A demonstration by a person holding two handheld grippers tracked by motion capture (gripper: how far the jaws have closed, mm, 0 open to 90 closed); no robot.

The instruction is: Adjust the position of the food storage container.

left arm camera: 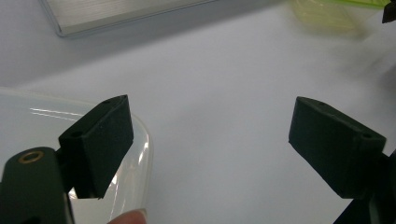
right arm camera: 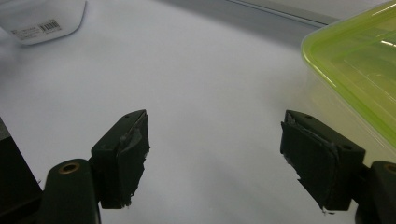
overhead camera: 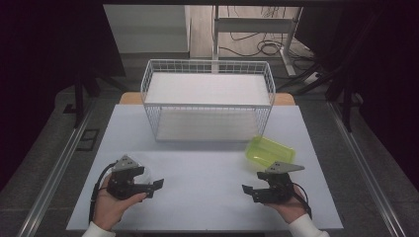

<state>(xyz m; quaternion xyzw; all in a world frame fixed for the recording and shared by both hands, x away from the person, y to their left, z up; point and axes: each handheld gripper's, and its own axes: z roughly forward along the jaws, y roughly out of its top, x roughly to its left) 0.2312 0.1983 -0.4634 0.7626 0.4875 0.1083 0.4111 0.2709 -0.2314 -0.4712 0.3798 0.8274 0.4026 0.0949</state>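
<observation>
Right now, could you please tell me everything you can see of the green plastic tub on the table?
The green tub is a shallow, rectangular container of translucent yellow-green plastic with rounded corners and a raised rim, seen close in the right gripper view. It looks empty. It lies on the white table, right of centre, just in front of the wire basket's right corner and just beyond the right gripper, whose jaws stand open. Nothing grips it.

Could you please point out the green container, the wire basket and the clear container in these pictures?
green container (overhead camera: 270, 152): high view, on its upturned base.
wire basket (overhead camera: 207, 105): high view, on its front top rim.
clear container (left arm camera: 28, 126): left gripper view, on its flat clear surface.
</observation>
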